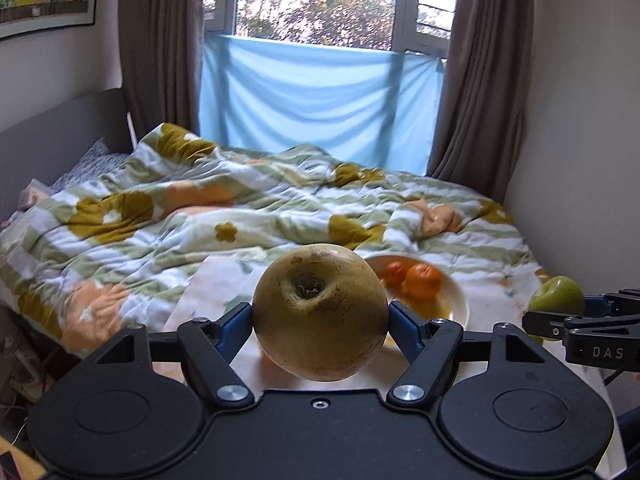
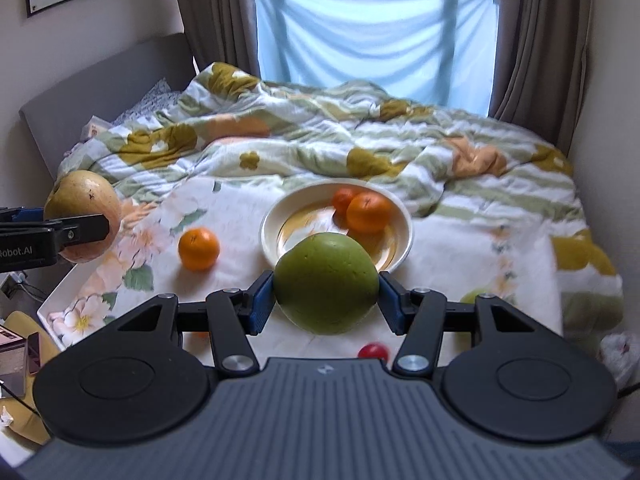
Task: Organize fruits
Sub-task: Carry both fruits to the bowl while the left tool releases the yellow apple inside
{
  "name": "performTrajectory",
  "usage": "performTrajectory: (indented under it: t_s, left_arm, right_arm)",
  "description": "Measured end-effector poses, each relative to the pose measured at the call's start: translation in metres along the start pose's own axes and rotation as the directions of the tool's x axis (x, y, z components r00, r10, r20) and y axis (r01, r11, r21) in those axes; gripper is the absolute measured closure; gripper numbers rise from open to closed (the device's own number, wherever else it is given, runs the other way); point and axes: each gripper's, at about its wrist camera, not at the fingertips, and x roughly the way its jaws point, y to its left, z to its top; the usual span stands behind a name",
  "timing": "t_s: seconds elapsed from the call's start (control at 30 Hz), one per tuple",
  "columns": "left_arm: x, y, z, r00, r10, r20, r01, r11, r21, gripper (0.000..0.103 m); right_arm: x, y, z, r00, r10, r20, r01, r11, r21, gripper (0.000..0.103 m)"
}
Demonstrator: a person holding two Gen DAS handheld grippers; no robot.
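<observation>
A rumpled flowered quilt [image 2: 320,128] covers the bed beyond a floral-clothed table [image 2: 460,256], with brown curtains [image 2: 536,40] and a blue sheet [image 2: 372,36] at the far window. A loose orange [image 2: 199,249] lies left of the cream plate [image 2: 276,236], which holds two oranges [image 2: 368,213] on its far side; a small red fruit [image 2: 374,351] sits nearer. The left gripper [image 1: 320,320] clamps a yellow-brown pear [image 1: 320,312] in the air above the table's near end, while the right gripper [image 2: 326,300] grips a green fruit [image 2: 326,284] in front of the plate.
</observation>
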Motion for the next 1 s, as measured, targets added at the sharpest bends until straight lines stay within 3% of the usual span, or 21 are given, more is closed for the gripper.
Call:
performTrajectory:
  t_s: [0.23, 0.5, 1.0]
  left_arm:
    - [0.037, -0.015, 0.028, 0.998, -0.059, 0.005, 0.059, 0.998, 0.037, 0.026]
    - [0.104, -0.026, 0.048, 0.991, -0.118, -0.063, 0.121, 0.991, 0.06, 0.026]
    - [0.23, -0.047, 0.038, 0.962, -0.161, -0.221, 0.206, 0.958, 0.2, 0.026]
  right_arm:
    - [0.01, -0.017, 0.028, 0.999, -0.02, 0.032, 0.019, 1.0, 0.008, 0.033]
    - [0.045, -0.03, 0.051, 0.998, -0.051, 0.033, 0.049, 0.998, 0.04, 0.033]
    - [0.122, -0.059, 0.059, 0.992, -0.11, -0.061, 0.118, 0.984, 0.132, 0.033]
